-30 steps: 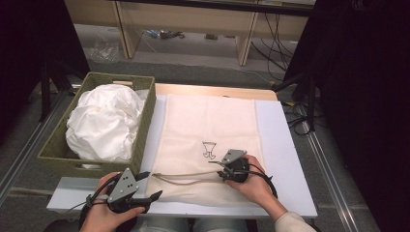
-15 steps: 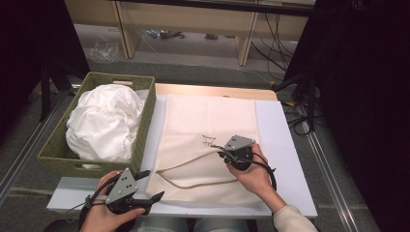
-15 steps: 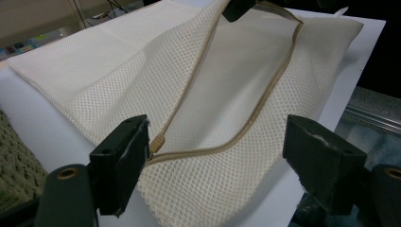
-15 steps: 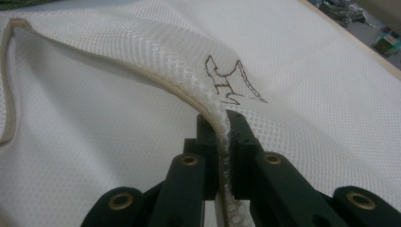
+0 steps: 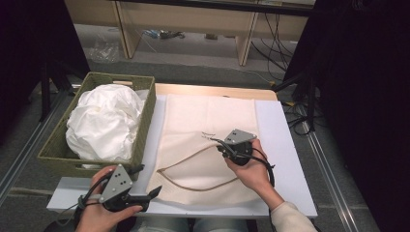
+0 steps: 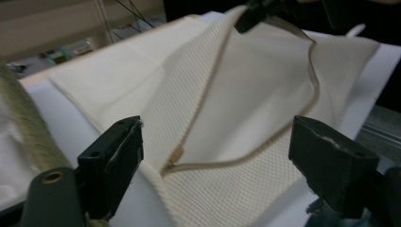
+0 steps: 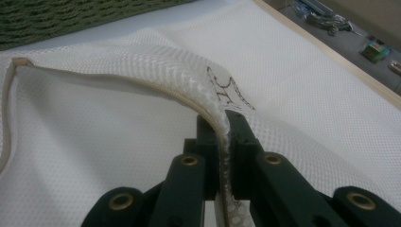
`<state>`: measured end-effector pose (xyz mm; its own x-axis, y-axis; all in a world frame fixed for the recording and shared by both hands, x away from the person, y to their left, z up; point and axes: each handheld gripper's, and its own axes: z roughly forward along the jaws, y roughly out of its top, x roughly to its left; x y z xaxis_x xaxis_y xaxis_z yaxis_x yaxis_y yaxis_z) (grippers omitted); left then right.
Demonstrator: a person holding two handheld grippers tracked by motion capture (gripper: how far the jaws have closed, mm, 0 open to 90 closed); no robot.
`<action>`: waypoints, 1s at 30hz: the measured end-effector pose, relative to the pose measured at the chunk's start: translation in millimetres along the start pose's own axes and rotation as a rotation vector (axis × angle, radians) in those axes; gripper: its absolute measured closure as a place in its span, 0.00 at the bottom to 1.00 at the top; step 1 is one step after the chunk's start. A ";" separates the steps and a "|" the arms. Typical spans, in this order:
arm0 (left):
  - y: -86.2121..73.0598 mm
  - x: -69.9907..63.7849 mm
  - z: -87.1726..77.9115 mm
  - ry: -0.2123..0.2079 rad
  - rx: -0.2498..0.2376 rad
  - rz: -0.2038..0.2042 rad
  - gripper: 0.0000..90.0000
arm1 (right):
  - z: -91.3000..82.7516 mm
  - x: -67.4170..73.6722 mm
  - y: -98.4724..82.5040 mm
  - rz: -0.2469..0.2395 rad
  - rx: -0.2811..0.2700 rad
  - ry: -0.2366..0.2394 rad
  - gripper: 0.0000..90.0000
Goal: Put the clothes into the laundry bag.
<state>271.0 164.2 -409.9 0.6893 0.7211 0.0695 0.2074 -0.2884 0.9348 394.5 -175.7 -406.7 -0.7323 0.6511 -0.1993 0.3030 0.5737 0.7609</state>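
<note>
A cream mesh bag (image 5: 208, 118) lies flat on the white table (image 5: 285, 145), its tan zipper (image 5: 193, 186) unzipped into a wide loop. My right gripper (image 5: 220, 146) is shut on the bag's upper zipper edge (image 7: 156, 87) beside a small printed mark (image 7: 231, 92) and holds that layer lifted; its jaws have just closed on it. My left gripper (image 5: 147, 181) sits at the bag's front left corner, and its jaws have just been opening. In the left gripper view my left gripper (image 6: 217, 142) stands open, with the zipper pull (image 6: 176, 153) lying below the gap, untouched.
A green woven basket (image 5: 146, 126) filled with bunched white cloth (image 5: 104, 121) stands on the table's left side, close to the left hand. Beyond the table are a wooden bench frame (image 5: 241, 43) and loose cables (image 5: 278, 29) on the floor.
The right gripper closed on the bag's top edge and raised it, so the zipper opening gapes wider. The left gripper's jaws spread further apart and the hand rose slightly.
</note>
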 end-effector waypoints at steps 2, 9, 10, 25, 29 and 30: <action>6.3 10.4 -3.9 0.051 -0.023 -0.019 0.17 | -0.9 -0.9 1.9 -0.002 -0.012 -0.012 0.96; 27.8 66.4 -15.8 0.307 0.018 -0.115 0.16 | 0.0 -2.6 3.2 0.001 -0.006 -0.004 0.96; 30.2 76.3 -15.1 0.352 0.030 -0.115 0.14 | -0.7 -2.3 3.6 0.000 -0.012 -0.019 0.96; 42.3 187.3 28.4 0.501 0.211 -0.263 0.01 | 1.7 -0.5 1.5 0.012 -0.001 0.010 0.96; 30.0 202.5 42.2 0.487 0.293 -0.306 0.00 | 2.1 -0.8 1.3 0.002 -0.006 0.003 0.96; 27.6 204.9 45.1 0.478 0.297 -0.324 0.00 | 1.9 -0.8 1.7 0.001 -0.007 0.003 0.96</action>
<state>449.2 275.6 -385.5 0.1892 0.9819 0.0112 0.5832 -0.1216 0.8032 396.7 -174.4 -406.4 -0.7342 0.6498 -0.1966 0.2996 0.5700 0.7651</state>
